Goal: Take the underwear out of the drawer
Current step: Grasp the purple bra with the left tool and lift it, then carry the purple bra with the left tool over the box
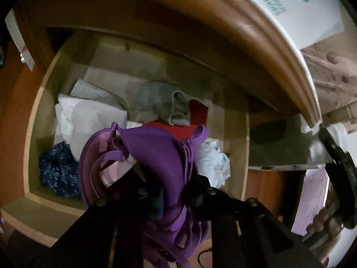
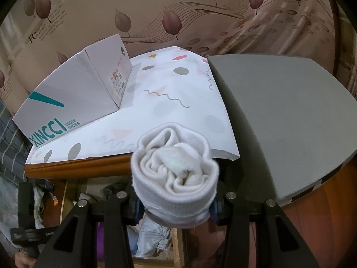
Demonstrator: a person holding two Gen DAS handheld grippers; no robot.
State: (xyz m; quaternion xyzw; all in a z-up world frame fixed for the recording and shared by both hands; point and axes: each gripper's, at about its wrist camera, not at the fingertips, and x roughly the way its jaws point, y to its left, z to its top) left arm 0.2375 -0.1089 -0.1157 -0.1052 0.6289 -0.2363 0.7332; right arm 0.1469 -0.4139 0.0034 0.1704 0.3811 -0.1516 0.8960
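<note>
Left gripper [image 1: 176, 192] clenched on purple bra [image 1: 156, 147] above drawer [image 1: 33, 120]; right gripper [image 2: 176, 203] grasping rolled white socks [image 2: 176, 172]; dangling straps likely to snag red garment [image 1: 196, 116], dragging it out.

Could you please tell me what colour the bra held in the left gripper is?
Purple: the bra shows best in the left wrist view, clamped in the left gripper.
</note>
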